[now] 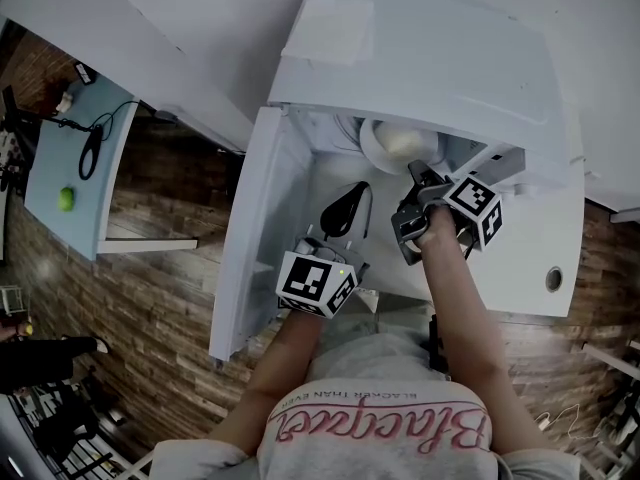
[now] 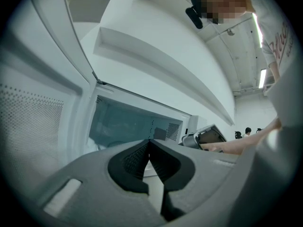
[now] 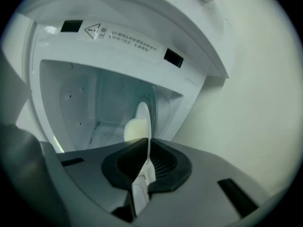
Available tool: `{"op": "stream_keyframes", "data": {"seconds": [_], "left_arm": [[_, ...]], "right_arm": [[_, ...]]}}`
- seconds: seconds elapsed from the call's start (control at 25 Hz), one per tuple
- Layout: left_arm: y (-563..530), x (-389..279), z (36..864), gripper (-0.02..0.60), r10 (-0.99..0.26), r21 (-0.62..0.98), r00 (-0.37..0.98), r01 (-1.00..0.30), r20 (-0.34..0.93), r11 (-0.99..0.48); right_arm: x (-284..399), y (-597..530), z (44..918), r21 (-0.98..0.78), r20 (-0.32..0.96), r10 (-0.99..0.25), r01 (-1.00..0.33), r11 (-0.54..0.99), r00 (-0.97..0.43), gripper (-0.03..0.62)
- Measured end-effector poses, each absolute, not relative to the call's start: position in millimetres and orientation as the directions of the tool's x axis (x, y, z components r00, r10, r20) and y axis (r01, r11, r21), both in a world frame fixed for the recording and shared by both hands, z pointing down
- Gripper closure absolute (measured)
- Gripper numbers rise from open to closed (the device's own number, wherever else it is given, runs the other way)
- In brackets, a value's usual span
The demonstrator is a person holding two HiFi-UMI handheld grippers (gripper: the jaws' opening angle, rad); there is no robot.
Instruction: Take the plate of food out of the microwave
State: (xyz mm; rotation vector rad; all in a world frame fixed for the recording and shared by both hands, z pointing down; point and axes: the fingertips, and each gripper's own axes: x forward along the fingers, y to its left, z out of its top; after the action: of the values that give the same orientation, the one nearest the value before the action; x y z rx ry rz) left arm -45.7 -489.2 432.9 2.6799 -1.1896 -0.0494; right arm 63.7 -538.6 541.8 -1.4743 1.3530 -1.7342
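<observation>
The right tool point(image 3: 147, 153) gripped the near rim of the plate point(image 3: 141, 118) inside the microwave point(image 1: 440, 58); the left tool point(image 2: 149, 151), closed and empty, sat farther out.

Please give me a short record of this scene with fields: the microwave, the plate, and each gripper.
microwave: white, its door open, at the left in the head view
plate: inside the cavity, carries a pale lump of food
right gripper: jaws shut on the plate's rim
left gripper: jaws shut, nothing between them, in front of the open microwave
task status: plate gripped, not yet out
</observation>
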Motion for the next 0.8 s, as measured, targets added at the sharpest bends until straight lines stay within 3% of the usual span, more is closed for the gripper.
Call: {"op": "stream_keyframes", "data": {"seconds": [0.4,0.8], "left_arm": [[-473,-43,437,0.575,-0.716,0.205,0.696,-0.710,0.055,-0.674],[-460,-45,439,0.575,-0.703,0.208,0.708,-0.698,0.058,-0.686]], "right_arm": [[67,-523,542,-0.975,0.221,-0.934,-0.083,-0.206,-0.281,0.576],[66,-510,545,-0.988,0.156,-0.954,-0.051,-0.148,-0.254,0.576]]}}
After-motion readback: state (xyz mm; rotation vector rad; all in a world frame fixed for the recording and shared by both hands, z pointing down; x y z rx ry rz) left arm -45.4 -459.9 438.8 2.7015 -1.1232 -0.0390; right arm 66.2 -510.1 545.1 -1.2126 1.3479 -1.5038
